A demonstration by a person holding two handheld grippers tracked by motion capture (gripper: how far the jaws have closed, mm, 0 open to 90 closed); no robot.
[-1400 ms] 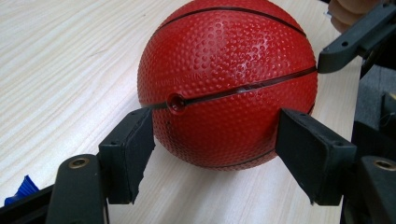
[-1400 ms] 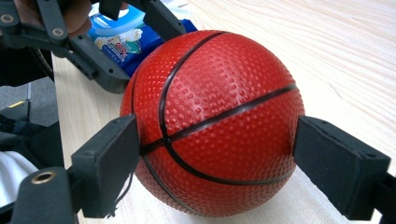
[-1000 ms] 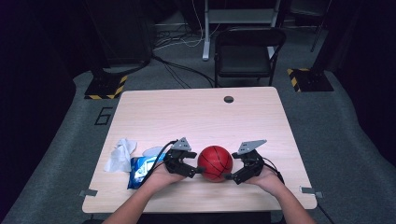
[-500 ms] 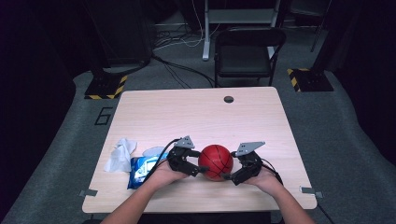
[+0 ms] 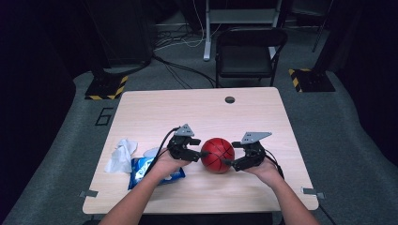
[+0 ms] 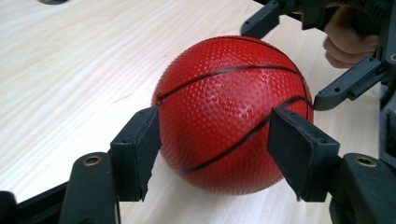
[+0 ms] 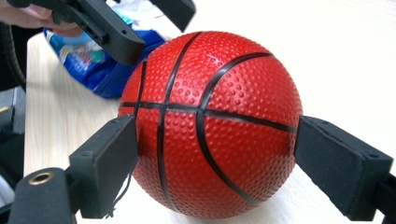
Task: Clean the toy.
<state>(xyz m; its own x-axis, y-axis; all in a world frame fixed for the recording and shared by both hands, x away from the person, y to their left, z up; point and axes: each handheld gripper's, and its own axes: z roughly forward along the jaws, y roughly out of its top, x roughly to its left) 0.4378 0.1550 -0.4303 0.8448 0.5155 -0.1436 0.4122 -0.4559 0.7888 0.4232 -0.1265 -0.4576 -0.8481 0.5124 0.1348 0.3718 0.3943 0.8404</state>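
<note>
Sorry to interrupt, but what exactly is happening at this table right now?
A person is working a small red ball between two hand-held grippers. The left gripper and the right gripper flank it from opposite sides, and both sets of jaws have just been closing around it, pads at its surface. The ball sits on the wooden table. A blue wipes pack and a crumpled white tissue lie to the left.

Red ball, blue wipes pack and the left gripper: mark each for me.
red ball [image 5: 218, 153], high view, on its top surface.
blue wipes pack [image 5: 140, 168], high view, on the part left of the forearm.
left gripper [image 6: 210, 154], left gripper view, midway between its fingertips, at the ball's sides.
</note>
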